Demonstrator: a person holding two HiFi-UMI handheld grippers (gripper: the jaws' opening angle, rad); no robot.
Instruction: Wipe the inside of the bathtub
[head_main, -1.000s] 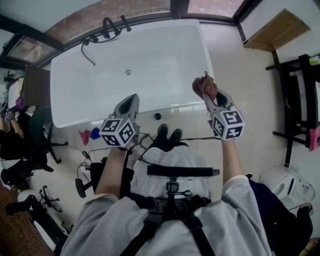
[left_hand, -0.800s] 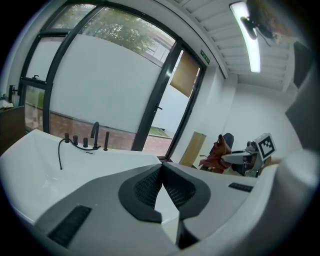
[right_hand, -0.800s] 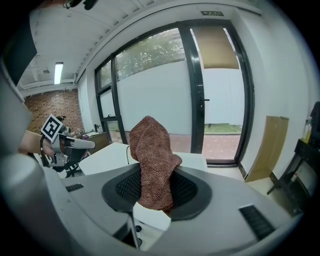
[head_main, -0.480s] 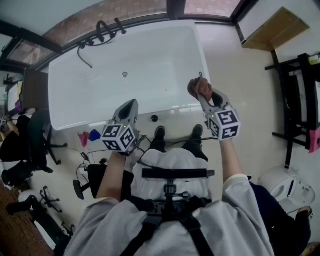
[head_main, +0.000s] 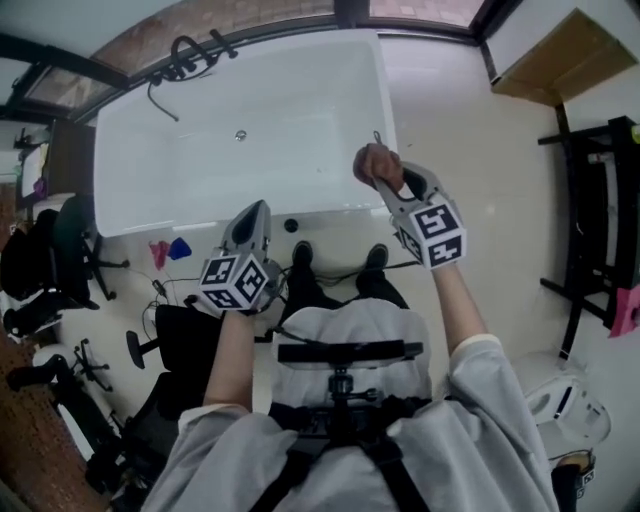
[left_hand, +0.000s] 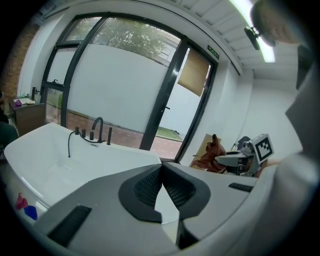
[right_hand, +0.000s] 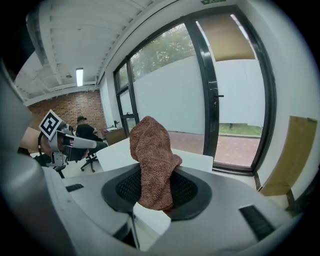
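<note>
My right gripper (head_main: 384, 186) pinches the one reddish-brown cloth (right_hand: 152, 165) just above the near rim of the single white bathtub (head_main: 300, 110), toward its right end. My left gripper (left_hand: 161, 186) has its jaws pressed together on nothing, short of that rim. The cloth touches no inside surface, so I judge all the wiping remains.

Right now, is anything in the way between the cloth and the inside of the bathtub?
Nothing visible is. The right tool grips the brown cloth at the bathtub's near rim, and the white basin beyond it looks bare.
</note>
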